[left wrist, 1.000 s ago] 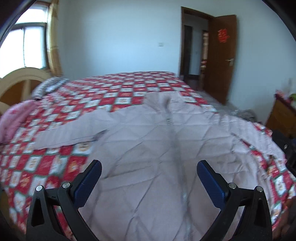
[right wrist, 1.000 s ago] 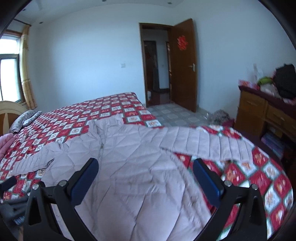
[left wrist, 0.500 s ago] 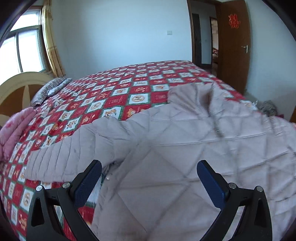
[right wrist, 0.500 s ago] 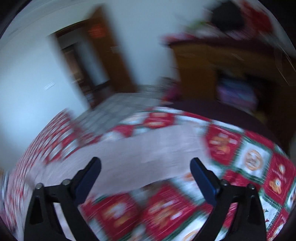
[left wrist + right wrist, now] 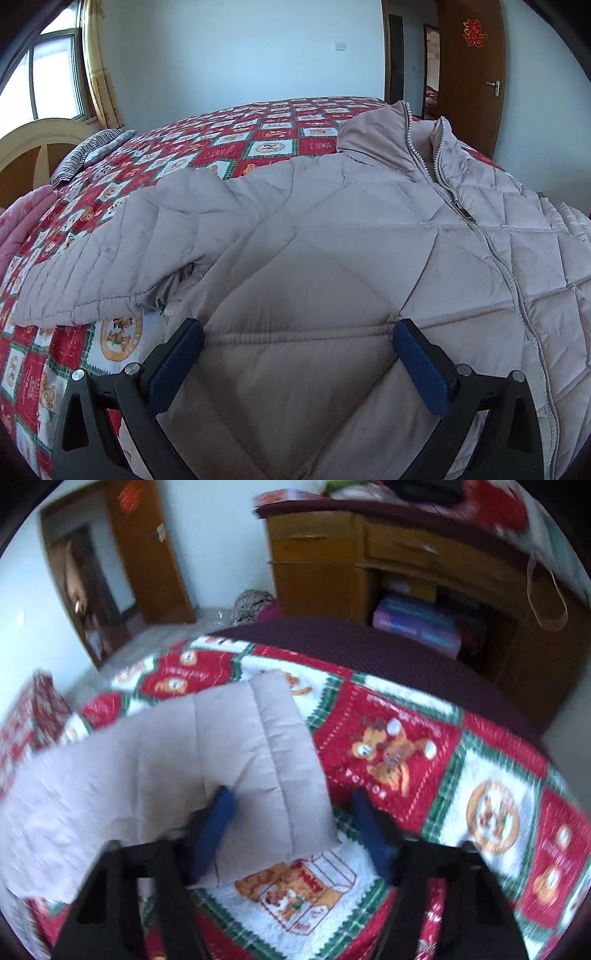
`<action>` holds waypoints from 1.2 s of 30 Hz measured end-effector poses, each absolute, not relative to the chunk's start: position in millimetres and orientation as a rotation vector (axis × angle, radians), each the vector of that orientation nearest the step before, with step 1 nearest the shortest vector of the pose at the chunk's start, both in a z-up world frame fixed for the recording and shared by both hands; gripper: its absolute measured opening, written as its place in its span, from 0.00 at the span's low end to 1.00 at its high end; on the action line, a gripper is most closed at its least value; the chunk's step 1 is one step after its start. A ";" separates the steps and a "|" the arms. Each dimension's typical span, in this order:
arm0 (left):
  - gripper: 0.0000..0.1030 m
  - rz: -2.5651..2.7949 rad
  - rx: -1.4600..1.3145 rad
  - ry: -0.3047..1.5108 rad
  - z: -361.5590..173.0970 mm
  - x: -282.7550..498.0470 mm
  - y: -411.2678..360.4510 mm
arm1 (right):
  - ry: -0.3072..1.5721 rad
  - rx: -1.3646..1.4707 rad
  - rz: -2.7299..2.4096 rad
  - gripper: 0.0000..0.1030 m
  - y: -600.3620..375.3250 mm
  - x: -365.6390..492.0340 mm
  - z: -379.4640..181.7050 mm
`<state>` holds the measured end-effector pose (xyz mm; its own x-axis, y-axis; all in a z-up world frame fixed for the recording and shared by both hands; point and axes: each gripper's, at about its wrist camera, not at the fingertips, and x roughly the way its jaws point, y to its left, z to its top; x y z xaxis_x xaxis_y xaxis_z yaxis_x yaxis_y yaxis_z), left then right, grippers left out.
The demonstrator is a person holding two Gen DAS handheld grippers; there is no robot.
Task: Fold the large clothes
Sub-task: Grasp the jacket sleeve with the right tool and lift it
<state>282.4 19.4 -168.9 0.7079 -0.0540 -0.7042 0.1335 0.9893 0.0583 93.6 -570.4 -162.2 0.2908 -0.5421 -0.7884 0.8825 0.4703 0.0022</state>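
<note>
- Your left tongs (image 5: 297,345) stand wide apart with nothing between the blue pads (image 5: 177,369), hovering just over the front panel of the padded jacket (image 5: 332,266); whether they touch the fabric you cannot tell from this angle.
- Your right tongs (image 5: 291,825) are also apart, narrower than the left. The cuff end of the jacket's sleeve (image 5: 240,760) lies between and over them: its edge drapes across the left-hand pad (image 5: 216,830), while the right-hand pad sits just beside it on the bedspread (image 5: 391,753). They are not closed on the cloth.
- The right wrist view is blurred, so the sleeve's stitching and its far end, which runs out of frame to the left of the tongs, are hard to make out.
- Ahead of the left tongs the jacket lies front up on the bed, its zipper (image 5: 469,218) closed up to the chest and open at the collar. Its lower hem is hidden beneath the tongs and the frame's bottom edge, and its far side is cut off at the right.
- To the left of the left tongs the other sleeve (image 5: 110,251) stretches out across the bedspread, its armpit bunched into a shadowed fold.
- Beyond, at the far left, you see a striped pillow (image 5: 92,151) and a pink item (image 5: 22,218) cut by the frame.
- Past the right tongs a wooden dresser (image 5: 369,561) stands off the bed, its top clutter too smeared to identify.
</note>
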 end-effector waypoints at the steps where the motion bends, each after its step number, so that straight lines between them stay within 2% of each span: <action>1: 0.99 -0.102 0.110 0.781 -169.7 282.5 19.1 | 0.826 0.467 -0.999 0.38 -567.6 98.1 -162.3; 2: 0.99 -0.101 0.109 0.784 -170.0 283.2 18.5 | 0.836 0.451 -0.987 0.30 -566.5 101.6 -162.2; 5: 0.99 -0.102 0.104 0.790 -171.0 285.4 18.7 | 0.870 0.408 -0.962 0.19 -565.7 110.4 -161.2; 7: 0.99 -0.104 0.098 0.793 -171.1 285.4 19.9 | 0.850 0.394 -0.958 0.16 -561.9 109.7 -149.4; 15: 0.99 -0.109 0.050 0.780 -167.8 279.4 28.1 | 0.619 0.216 -0.732 0.14 -470.5 131.6 -31.5; 21: 0.99 -0.036 0.059 0.735 -150.0 258.6 44.2 | 0.551 0.074 -0.396 0.14 -355.8 192.7 12.0; 27: 0.99 0.066 0.047 0.684 -142.8 242.0 81.7 | 0.589 0.054 -0.065 0.14 -247.6 253.2 -8.3; 36: 0.99 0.014 -0.247 0.790 -182.5 254.3 134.0 | 0.788 0.134 0.262 0.14 -120.2 346.7 -117.2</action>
<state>254.3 134.0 -182.5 0.7053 -0.0794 -0.7045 -0.1047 0.9711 -0.2143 346.7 -120.2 -117.2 0.6752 0.2823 -0.6815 -0.1826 0.9591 0.2165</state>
